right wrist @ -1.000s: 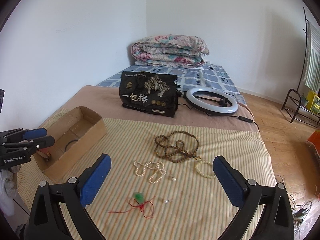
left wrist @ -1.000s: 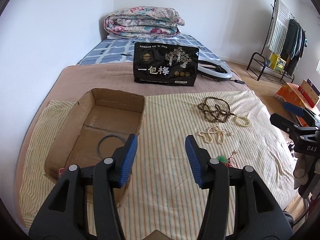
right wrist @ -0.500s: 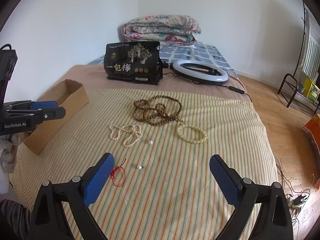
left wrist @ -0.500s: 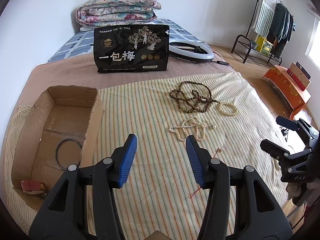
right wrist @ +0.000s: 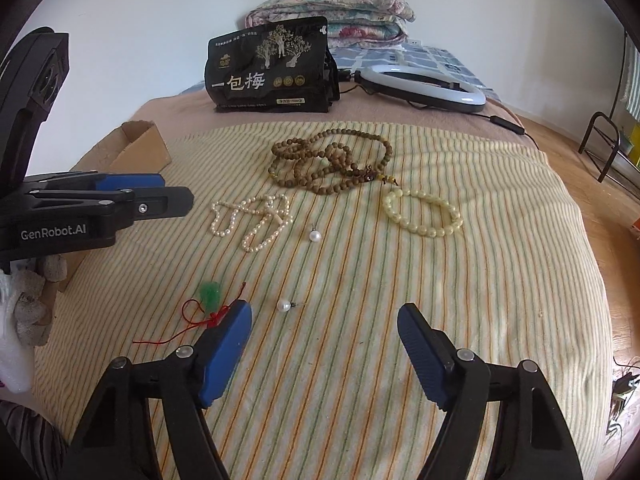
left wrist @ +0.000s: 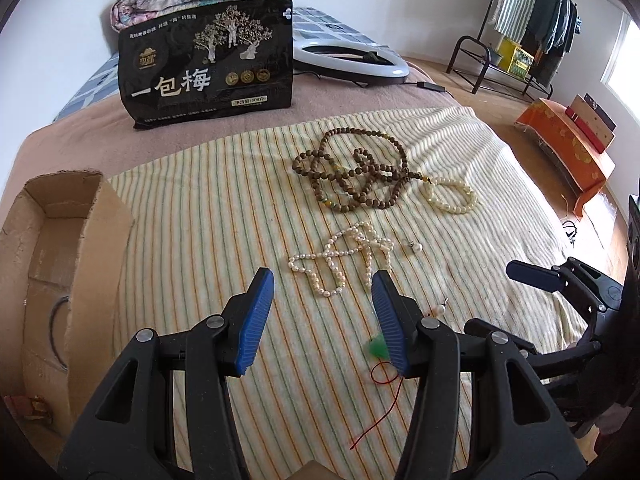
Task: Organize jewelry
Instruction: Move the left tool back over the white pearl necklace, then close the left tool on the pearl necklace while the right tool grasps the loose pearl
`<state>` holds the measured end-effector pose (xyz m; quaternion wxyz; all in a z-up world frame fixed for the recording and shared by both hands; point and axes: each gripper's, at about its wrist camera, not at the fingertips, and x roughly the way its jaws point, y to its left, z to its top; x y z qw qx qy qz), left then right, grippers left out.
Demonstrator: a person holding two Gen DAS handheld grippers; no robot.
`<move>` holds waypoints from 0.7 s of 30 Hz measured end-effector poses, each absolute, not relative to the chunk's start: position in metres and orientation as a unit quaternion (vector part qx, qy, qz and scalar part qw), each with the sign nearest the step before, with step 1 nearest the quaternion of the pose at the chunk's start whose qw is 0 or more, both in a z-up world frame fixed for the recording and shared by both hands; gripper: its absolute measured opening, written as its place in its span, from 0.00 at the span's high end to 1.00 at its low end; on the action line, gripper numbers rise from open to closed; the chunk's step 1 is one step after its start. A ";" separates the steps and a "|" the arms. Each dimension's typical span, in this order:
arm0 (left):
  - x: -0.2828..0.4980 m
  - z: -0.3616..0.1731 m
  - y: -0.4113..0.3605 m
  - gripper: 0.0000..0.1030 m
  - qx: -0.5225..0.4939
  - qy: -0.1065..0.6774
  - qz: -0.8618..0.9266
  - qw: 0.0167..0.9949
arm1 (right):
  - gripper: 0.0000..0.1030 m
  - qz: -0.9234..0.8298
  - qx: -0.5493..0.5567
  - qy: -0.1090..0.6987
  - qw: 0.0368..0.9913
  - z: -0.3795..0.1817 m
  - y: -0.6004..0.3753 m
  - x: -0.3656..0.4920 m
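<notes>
My left tongs [left wrist: 322, 296] hung over the striped cloth [left wrist: 208, 208] on the bed, their blue pads apart with nothing between them. Just beyond their tips lay the pearl necklace [left wrist: 340, 258], tangled in loose loops. Farther off sat the brown bead string [left wrist: 356, 176], its end touching the pale bracelet [left wrist: 452, 198]. A single pearl earring [left wrist: 417, 246] lay just right of the necklace, and a second one [left wrist: 440, 309] showed past my right pad. The green pendant [left wrist: 378, 347] on its red cord lay partly hidden behind that same pad. To my left stood the cardboard box [left wrist: 96, 240], open on top, with a dark ring [left wrist: 56, 332] on its floor.

My right tongs [right wrist: 325, 320] were closing, still wide apart, with only bare cloth between the pads. The second earring [right wrist: 284, 305] lay just ahead of them, nearer the left pad, and the pendant [right wrist: 211, 294] with its cord sat just beside that pad. The first earring [right wrist: 315, 235] lay farther on, near the necklace [right wrist: 252, 220]. The bracelet [right wrist: 422, 212] was off to the right, touching the tail of the brown beads [right wrist: 328, 164]. Behind everything stood a black bag [right wrist: 268, 68], a ring light [right wrist: 420, 84] and a folded quilt [right wrist: 332, 4].
</notes>
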<state>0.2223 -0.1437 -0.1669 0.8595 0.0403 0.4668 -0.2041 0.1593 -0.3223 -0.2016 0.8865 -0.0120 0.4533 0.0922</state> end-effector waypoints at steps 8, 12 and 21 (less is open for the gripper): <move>0.252 -0.193 -0.148 0.49 -0.006 0.507 -0.203 0.838 | 0.33 0.100 -0.016 0.458 0.883 -0.212 -0.319 0.166; 0.257 -0.206 -0.159 0.49 0.009 0.519 -0.207 0.829 | 0.36 0.098 -0.013 0.458 0.883 -0.214 -0.320 0.168; 0.252 -0.208 -0.183 0.49 0.032 0.511 -0.229 0.828 | 0.44 0.102 -0.008 0.460 0.882 -0.217 -0.324 0.166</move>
